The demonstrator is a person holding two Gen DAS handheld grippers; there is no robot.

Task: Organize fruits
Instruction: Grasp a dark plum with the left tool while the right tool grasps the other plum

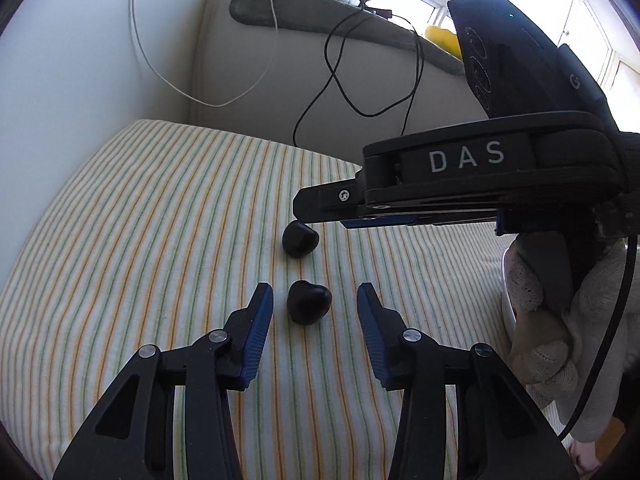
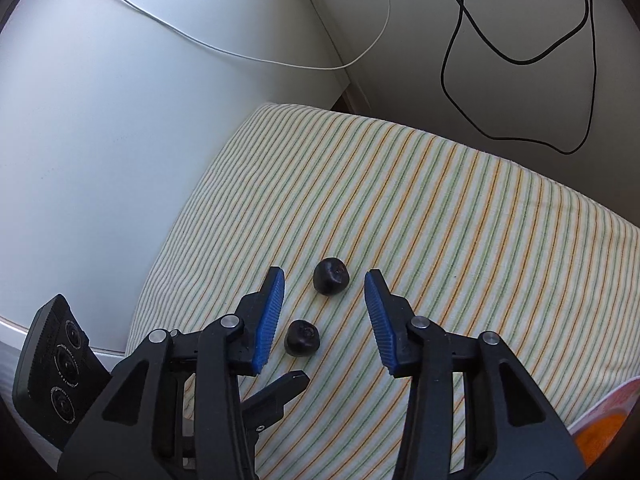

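Striped cloth covers the work surface, with pale walls behind and loose cables hanging well clear.

Left gripper: jaws part-open with nothing clamped. The near dark fruit lies on the cloth between the blue pads, touching neither.

Far dark fruit: sits on the cloth just beyond its neighbour, ahead of the right gripper, whose jaws are likewise part-open and empty.

Risks, as judged:
- The two fruits lie close, so either claw closing may nudge the other's fruit and set it rolling.
- The grippers crowd one spot, so a collision is likely.
- The fruits are small, round and glossy, so an off-centre pinch could squirt one out.
- The soft cloth may bunch under the fingertips.
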